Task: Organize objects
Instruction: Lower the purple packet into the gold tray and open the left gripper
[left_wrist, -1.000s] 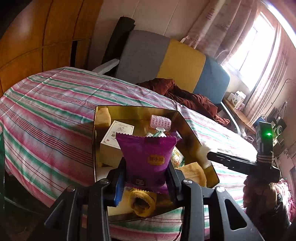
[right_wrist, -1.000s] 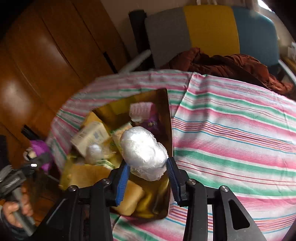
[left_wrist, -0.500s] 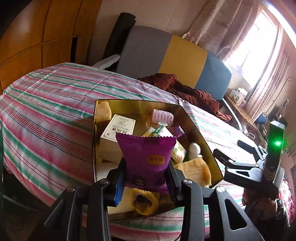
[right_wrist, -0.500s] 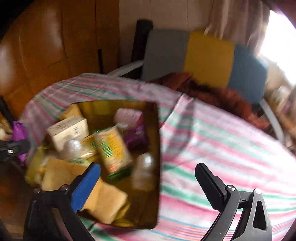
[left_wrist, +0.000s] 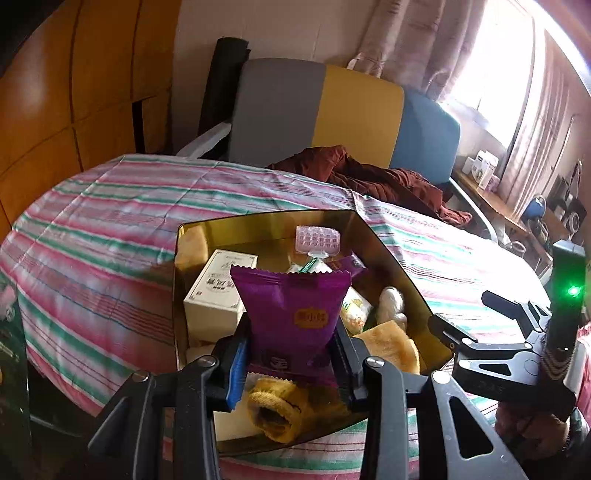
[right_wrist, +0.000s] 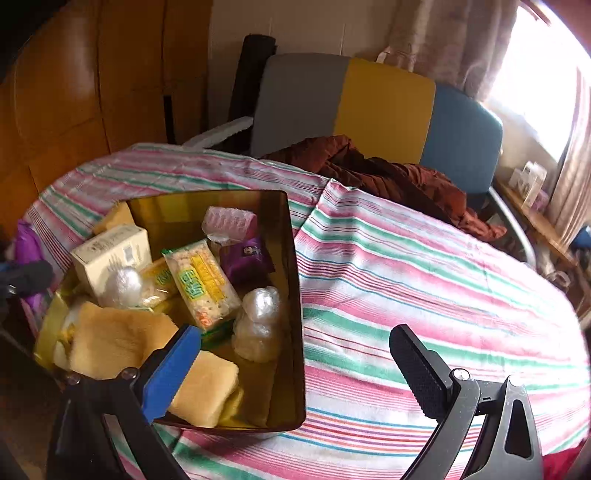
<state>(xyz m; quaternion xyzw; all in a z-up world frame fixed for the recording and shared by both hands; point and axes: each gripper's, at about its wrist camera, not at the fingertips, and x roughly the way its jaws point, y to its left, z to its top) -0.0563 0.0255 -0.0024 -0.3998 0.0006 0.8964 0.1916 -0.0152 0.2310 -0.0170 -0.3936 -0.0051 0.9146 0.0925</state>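
Left gripper (left_wrist: 291, 354) clamped on purple snack packet (left_wrist: 293, 314), packet upright, held over near end of gold tin box (left_wrist: 391, 254). Right gripper (right_wrist: 295, 369) has just been opening, jaws now wide apart, nothing between them, hovering at box's near right corner. Plastic-wrapped white bundle (right_wrist: 258, 325) lies inside box against its right wall, beside green-yellow cracker pack (right_wrist: 201, 282). White carton (right_wrist: 110, 254) at box's left side. Box sits on striped tablecloth (right_wrist: 424, 266).

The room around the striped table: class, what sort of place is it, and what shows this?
Probably a lived-in home room: a striped tablecloth, a cushioned chair with a garment thrown over it, and a curtained window.
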